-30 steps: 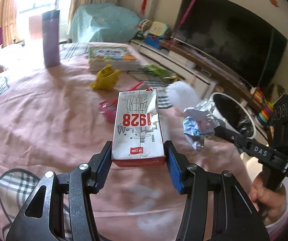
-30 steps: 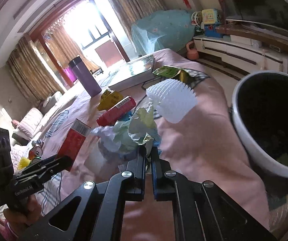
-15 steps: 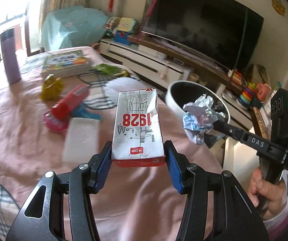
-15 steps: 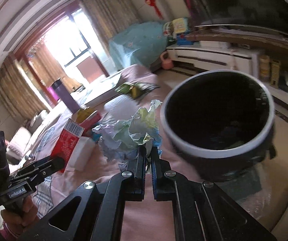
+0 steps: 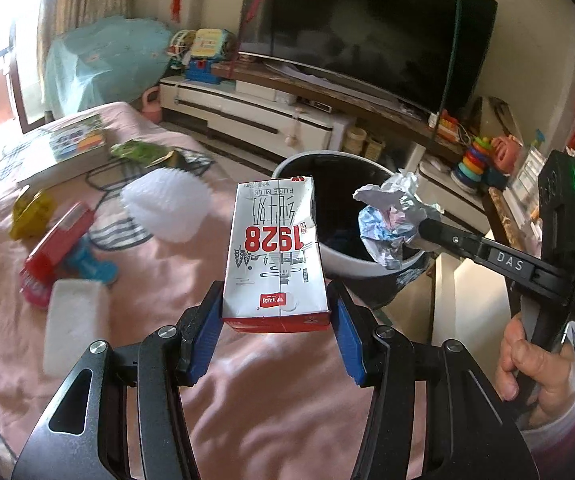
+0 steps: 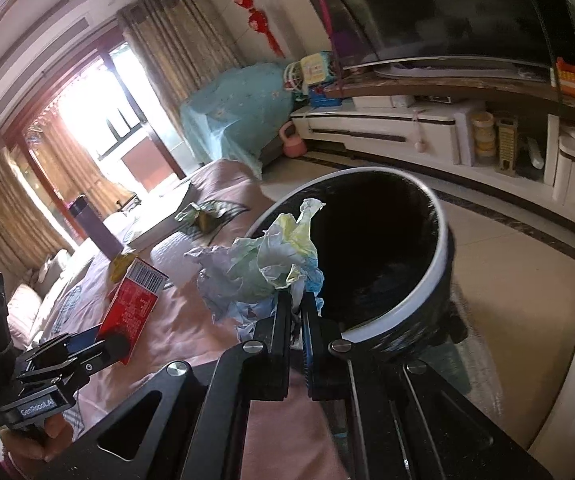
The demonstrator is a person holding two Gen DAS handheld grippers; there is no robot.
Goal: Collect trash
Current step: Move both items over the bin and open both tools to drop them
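My left gripper (image 5: 276, 320) is shut on a white and red milk carton (image 5: 277, 252), held upright above the pink bedcover. The carton (image 6: 133, 306) and the left gripper (image 6: 99, 342) also show at the left of the right wrist view. My right gripper (image 6: 296, 312) is shut on a crumpled paper and foil wad (image 6: 263, 268), which hangs over the near rim of the black bin with a white rim (image 6: 445, 252). From the left wrist view the wad (image 5: 393, 216) sits in front of the bin (image 5: 341, 264), pinched by the right gripper (image 5: 421, 232).
On the bed lie a white foam fruit net (image 5: 167, 208), a red tube (image 5: 57, 240), a white sponge block (image 5: 73, 320), a yellow wrapper (image 5: 31, 212), a green packet (image 5: 139, 152) and a book (image 5: 67, 148). A purple flask (image 6: 95, 228) stands further back. A TV cabinet (image 5: 287, 116) lines the wall.
Both grippers have swung right across the bed toward the bin, each keeping its load. The bin now looms large and the wad reaches its rim.
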